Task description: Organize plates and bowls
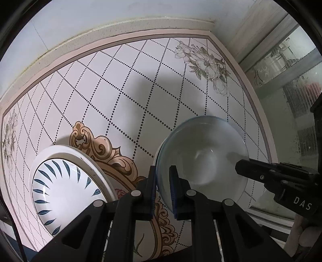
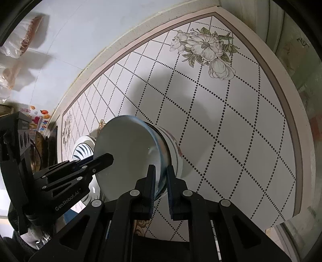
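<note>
A clear glass bowl (image 1: 203,155) sits nested on a white bowl with a red pattern (image 2: 174,149). My left gripper (image 1: 162,177) is shut on the glass bowl's near rim. My right gripper (image 2: 161,175) is shut on the opposite rim of the same glass bowl (image 2: 128,153). The right gripper also shows in the left wrist view (image 1: 277,177), the left one in the right wrist view (image 2: 80,169). A white plate with blue leaf strokes (image 1: 66,189) lies left of the bowls on a larger white plate (image 1: 94,167).
The table (image 1: 128,84) has a tiled cloth with dotted diamonds and flower prints. A wall runs behind it (image 1: 100,16). A glass door (image 1: 291,84) stands to the right. Plastic bags (image 2: 18,44) hang at the far left.
</note>
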`<state>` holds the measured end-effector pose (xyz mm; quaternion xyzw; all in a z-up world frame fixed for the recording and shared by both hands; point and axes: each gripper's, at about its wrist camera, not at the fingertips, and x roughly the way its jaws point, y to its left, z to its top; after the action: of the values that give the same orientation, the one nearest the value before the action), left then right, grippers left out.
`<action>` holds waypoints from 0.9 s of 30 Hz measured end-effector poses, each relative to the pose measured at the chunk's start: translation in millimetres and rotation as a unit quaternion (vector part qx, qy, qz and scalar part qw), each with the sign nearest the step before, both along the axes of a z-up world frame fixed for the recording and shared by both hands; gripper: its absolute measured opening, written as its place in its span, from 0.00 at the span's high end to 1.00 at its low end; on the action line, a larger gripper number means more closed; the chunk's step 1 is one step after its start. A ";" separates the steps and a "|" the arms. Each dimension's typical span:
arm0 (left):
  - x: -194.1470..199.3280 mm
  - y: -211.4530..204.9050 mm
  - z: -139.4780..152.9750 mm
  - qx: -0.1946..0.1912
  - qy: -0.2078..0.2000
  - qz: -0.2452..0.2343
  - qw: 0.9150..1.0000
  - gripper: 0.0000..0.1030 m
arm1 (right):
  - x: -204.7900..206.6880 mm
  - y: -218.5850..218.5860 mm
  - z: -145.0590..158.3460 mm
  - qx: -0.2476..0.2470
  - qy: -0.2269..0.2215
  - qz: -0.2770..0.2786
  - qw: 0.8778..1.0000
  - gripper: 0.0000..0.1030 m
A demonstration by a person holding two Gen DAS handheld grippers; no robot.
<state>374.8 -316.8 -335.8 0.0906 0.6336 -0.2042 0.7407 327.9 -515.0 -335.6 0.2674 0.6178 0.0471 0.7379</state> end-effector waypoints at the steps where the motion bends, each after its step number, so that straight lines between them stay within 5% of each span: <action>1: -0.4 -0.2 -0.2 0.001 0.000 0.000 1.000 0.89 | 0.0 -0.3 -0.3 0.003 0.001 -0.003 1.000 0.86; 8: -6.5 5.5 5.9 0.009 0.012 0.006 1.000 0.89 | 0.5 -0.2 3.4 0.002 0.010 -0.010 1.000 0.86; 13: -20.4 16.0 40.8 -0.007 -0.011 0.004 1.000 0.88 | -9.3 4.0 37.6 -0.033 -0.018 -0.011 0.999 0.49; 18: -30.7 26.4 83.7 -0.025 -0.046 0.001 0.999 0.66 | -23.7 11.3 80.6 -0.072 -0.049 -0.004 0.996 0.24; 20: -34.7 30.1 99.6 -0.027 -0.061 -0.001 0.998 0.57 | -30.6 14.3 97.2 -0.081 -0.061 -0.001 0.995 0.20; 23: -38.2 34.8 114.3 -0.030 -0.071 -0.003 0.997 0.24 | -39.8 18.4 118.5 -0.091 -0.075 0.002 0.993 0.14; 27: -44.8 42.1 131.1 -0.034 -0.083 -0.002 0.996 0.14 | -51.6 23.6 146.0 -0.114 -0.095 0.007 0.989 0.11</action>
<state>330.0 -274.7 -204.7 0.0827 0.5622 -0.2189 0.7932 276.2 -491.4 -189.6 0.1711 0.5481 0.0070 0.8187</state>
